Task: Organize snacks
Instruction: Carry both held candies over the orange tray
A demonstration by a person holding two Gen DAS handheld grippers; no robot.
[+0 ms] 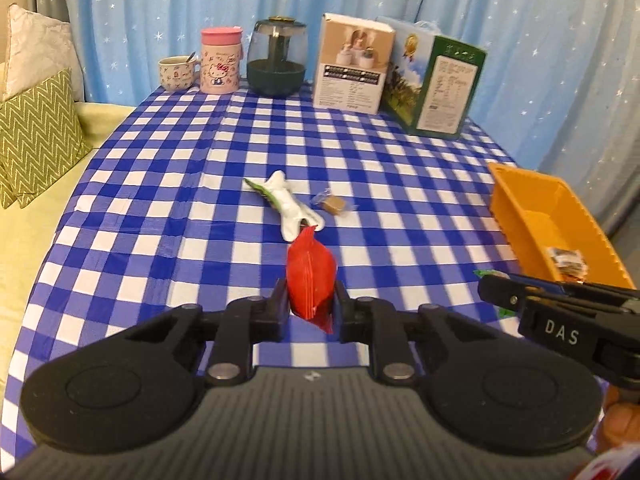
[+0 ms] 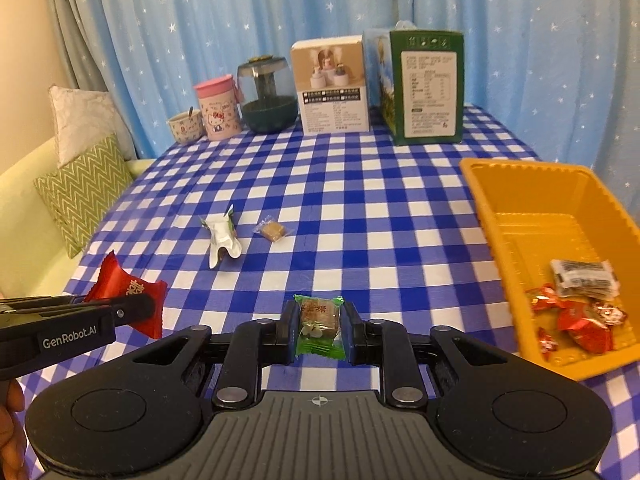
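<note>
- The bench (image 2: 360, 208) wears a blue-and-white checked cloth.
- The yellow tray (image 2: 480, 200) sits at 3 o'clock on the bench, with a few wrapped snacks (image 2: 576, 304) in its near end.
- Two boxes (image 2: 336, 88) stand along the far edge at 12 o'clock, with a dark jar (image 2: 268, 100), a pink cup (image 2: 218, 108) and a small mug (image 2: 185, 124) to their left.
- The left claw (image 1: 310, 304) is clamped on a red packet (image 1: 310, 280), held above the cloth.
- The right claw (image 2: 319, 330) grips a green-wrapped candy (image 2: 319, 328), just left of the tray.
- A white wrapper (image 2: 222, 240) and a small brown candy (image 2: 272, 230) lie mid-bench, near each other but apart.
</note>
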